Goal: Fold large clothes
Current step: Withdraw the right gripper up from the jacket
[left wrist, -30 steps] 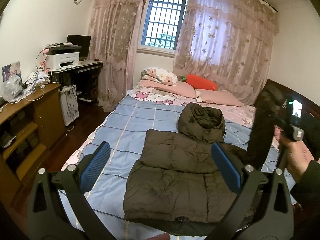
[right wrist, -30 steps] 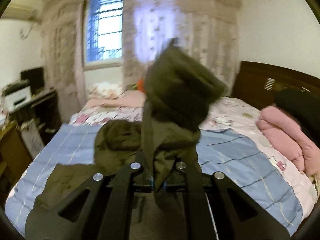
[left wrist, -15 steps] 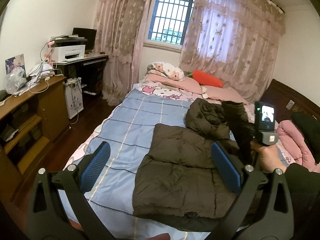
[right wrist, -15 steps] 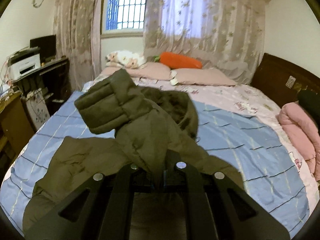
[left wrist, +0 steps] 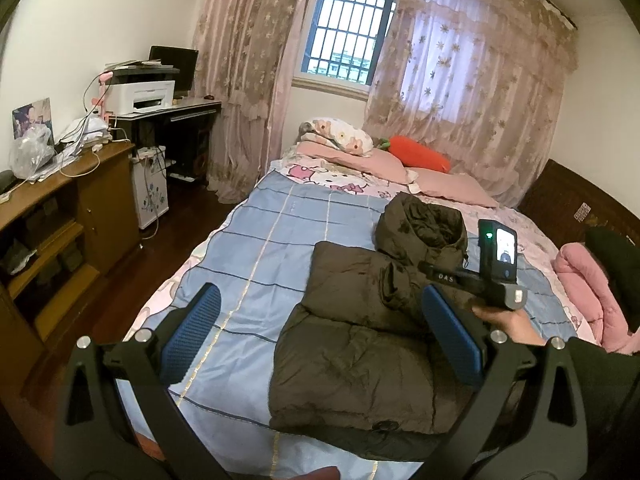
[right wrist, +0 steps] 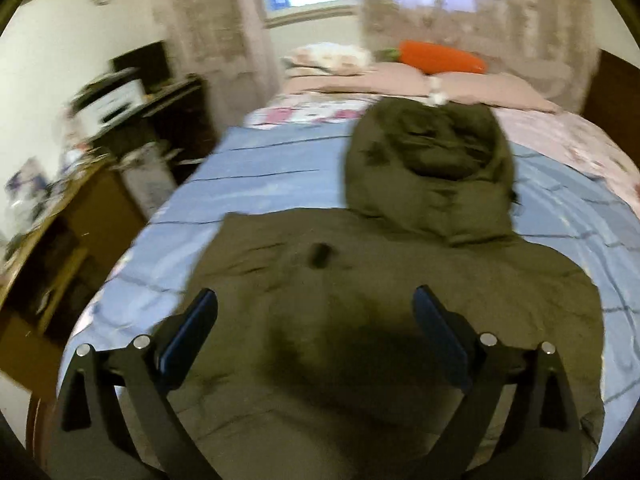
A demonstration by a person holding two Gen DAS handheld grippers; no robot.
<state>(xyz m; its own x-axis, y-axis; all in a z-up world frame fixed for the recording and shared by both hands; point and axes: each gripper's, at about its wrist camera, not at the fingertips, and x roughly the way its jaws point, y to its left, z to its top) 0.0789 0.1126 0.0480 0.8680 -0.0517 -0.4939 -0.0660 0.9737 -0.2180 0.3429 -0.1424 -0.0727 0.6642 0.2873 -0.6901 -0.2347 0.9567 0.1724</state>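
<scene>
- Lying folded on the blue-striped bed (left wrist: pixel 256 240), lower centre of the frame: olive puffer jacket (left wrist: pixel 360 344), hood (left wrist: pixel 420 228) toward the pillows (left wrist: pixel 360 156).
- Hovered over the near edge of the bed, jaws wide, nothing between them: left gripper (left wrist: pixel 320 336).
- Opening at that moment above the jacket's body, nothing between the pads: right gripper (right wrist: pixel 316 332), picture blurred.
- Seen at right of the left view: right hand (left wrist: pixel 508 324) on its handle.
</scene>
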